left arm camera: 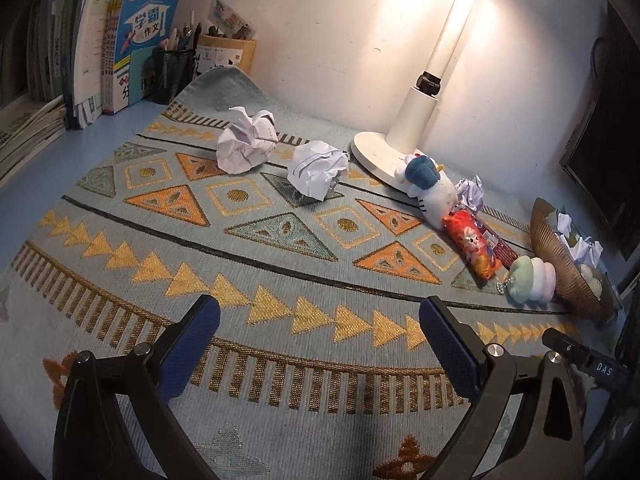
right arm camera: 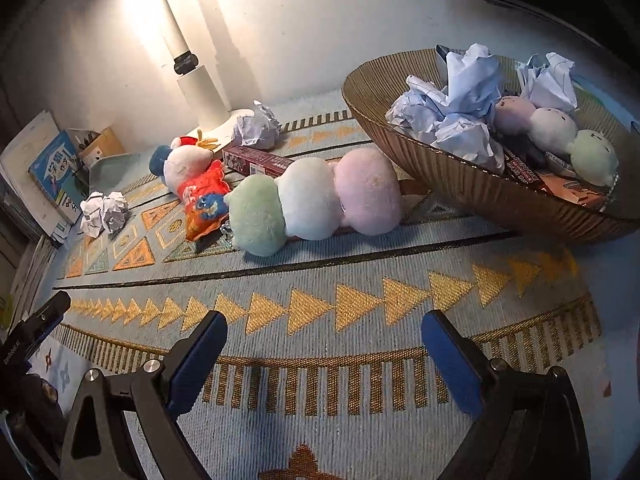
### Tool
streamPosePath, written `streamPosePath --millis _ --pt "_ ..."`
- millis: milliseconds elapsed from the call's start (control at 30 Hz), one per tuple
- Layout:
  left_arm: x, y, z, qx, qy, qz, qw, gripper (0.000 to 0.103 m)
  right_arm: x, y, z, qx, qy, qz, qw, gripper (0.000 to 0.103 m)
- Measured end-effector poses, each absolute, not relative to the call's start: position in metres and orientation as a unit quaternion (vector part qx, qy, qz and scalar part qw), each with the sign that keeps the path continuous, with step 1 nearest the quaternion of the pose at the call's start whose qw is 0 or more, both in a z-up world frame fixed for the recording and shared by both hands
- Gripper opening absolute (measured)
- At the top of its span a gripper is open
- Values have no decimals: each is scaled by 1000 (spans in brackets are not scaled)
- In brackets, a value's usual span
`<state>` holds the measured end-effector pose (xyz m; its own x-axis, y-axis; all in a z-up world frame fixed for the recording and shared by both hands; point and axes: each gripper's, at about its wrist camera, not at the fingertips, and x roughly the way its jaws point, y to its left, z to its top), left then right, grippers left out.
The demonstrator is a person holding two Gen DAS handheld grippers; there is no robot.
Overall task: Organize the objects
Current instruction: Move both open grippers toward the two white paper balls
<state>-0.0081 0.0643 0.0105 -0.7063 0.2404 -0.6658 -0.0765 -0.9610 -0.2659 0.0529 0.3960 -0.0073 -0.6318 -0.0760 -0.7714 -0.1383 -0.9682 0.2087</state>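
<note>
Both tongs apart and empty, left gripper [left arm camera: 320,344], right gripper [right arm camera: 324,354]; risk of knocking the already-full basket [right arm camera: 460,184] while grabbing the plush [right arm camera: 316,200] touching it, spilling paper balls [right arm camera: 452,116].

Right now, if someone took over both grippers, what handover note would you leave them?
Left gripper: open, empty, above the mat.
Right gripper: open, empty, facing the three-ball plush.
Done: the basket already holds crumpled papers and a small plush.
Left: two paper balls mid-mat, one paper ball by the lamp base, the white plush, snack bag, red box, three-ball plush.
</note>
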Motion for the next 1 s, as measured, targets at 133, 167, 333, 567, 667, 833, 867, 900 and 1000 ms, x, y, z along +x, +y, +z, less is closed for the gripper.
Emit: streamPosePath --millis 133,167,333,567,667,833,867,900,1000 --pt "-8 64 10 -374 -110 917 90 100 51 396 -8 -431 123 894 15 101" --pt "-8 64 10 -373 -112 916 91 100 51 395 -8 -432 123 894 15 101" --pt "-8 62 10 -372 -117 916 95 100 50 394 -9 -434 118 893 17 101" --pt "-8 60 10 -371 -122 916 94 100 49 393 -9 -435 115 893 22 101" --pt "-6 60 12 -367 -119 918 91 100 47 390 -8 -443 101 890 37 101" --pt "-24 35 16 -402 -154 896 107 100 34 346 11 -439 87 894 -19 101" --pt "-31 24 19 -403 -160 896 95 100 26 329 17 -437 78 895 -37 101" --pt "-40 11 23 -402 -167 896 87 100 16 312 22 -437 68 895 -54 101" --pt "-75 -21 32 -411 -173 892 76 100 -19 257 28 -440 46 890 -113 101"
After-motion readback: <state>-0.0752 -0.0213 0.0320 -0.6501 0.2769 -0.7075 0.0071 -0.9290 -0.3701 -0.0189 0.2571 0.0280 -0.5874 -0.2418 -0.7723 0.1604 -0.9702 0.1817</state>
